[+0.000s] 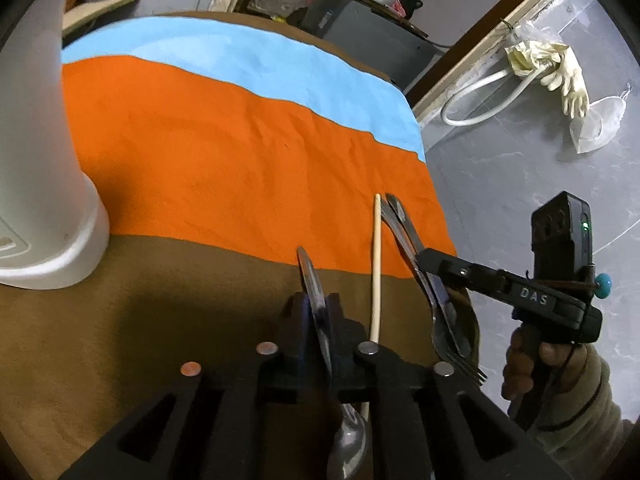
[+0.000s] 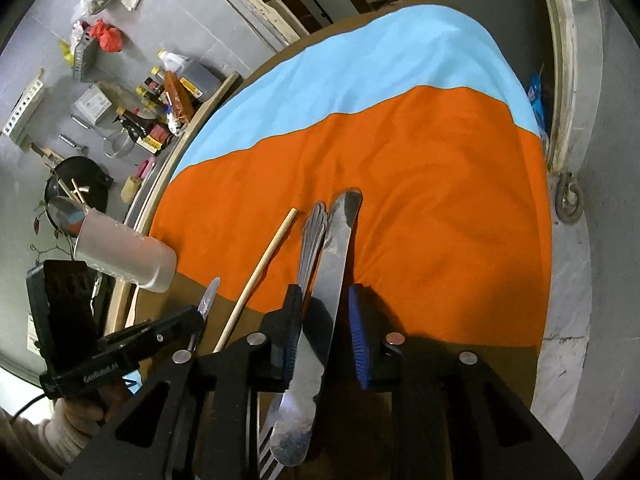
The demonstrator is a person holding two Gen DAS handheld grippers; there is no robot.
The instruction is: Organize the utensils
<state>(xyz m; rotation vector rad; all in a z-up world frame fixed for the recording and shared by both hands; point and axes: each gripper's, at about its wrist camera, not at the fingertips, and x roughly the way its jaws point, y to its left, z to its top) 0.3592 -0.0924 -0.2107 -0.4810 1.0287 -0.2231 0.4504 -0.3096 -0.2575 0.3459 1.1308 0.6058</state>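
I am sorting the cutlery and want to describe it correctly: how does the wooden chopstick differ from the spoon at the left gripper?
The chopstick is pale wood, while the spoon is shiny metal. The chopstick is a thin, even stick, whereas the spoon has a flat handle ending in a bowl. The chopstick lies free on the cloth, but the spoon stands on edge between the left gripper's fingers. Both are long and point roughly the same way.
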